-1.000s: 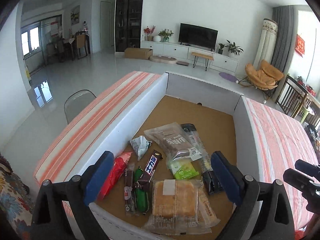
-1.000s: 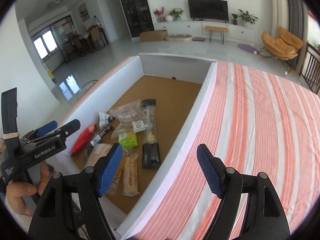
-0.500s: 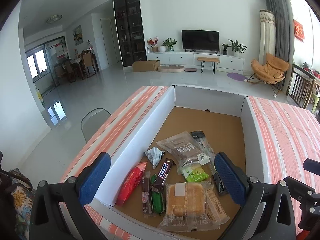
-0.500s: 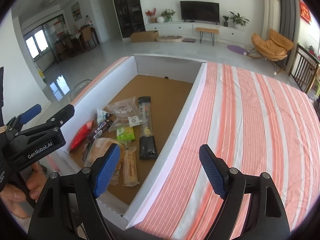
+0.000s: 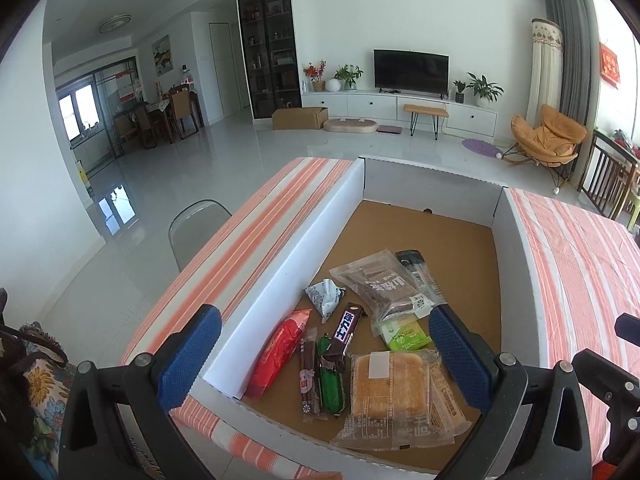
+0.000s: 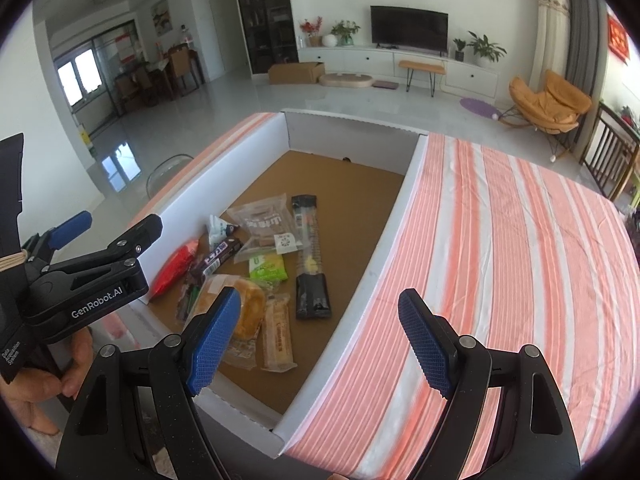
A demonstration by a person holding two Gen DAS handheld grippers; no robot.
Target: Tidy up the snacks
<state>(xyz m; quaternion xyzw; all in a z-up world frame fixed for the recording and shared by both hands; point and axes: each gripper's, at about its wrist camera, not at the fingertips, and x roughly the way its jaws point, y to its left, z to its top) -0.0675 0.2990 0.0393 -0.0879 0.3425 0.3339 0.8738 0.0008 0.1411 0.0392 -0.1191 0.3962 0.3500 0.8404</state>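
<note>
One orange-striped tablecloth (image 6: 500, 240), bright lounge.

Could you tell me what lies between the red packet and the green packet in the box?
In the left wrist view, a slim brown stick snack lies between the red packet and the green packet, all side by side.

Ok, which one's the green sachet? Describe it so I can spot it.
Look inside the white-walled box on the striped table. The green sachet lies mid-pile, between the clear brown-snack bag and the bread pack. It is the only flat, lime-green square.
</note>
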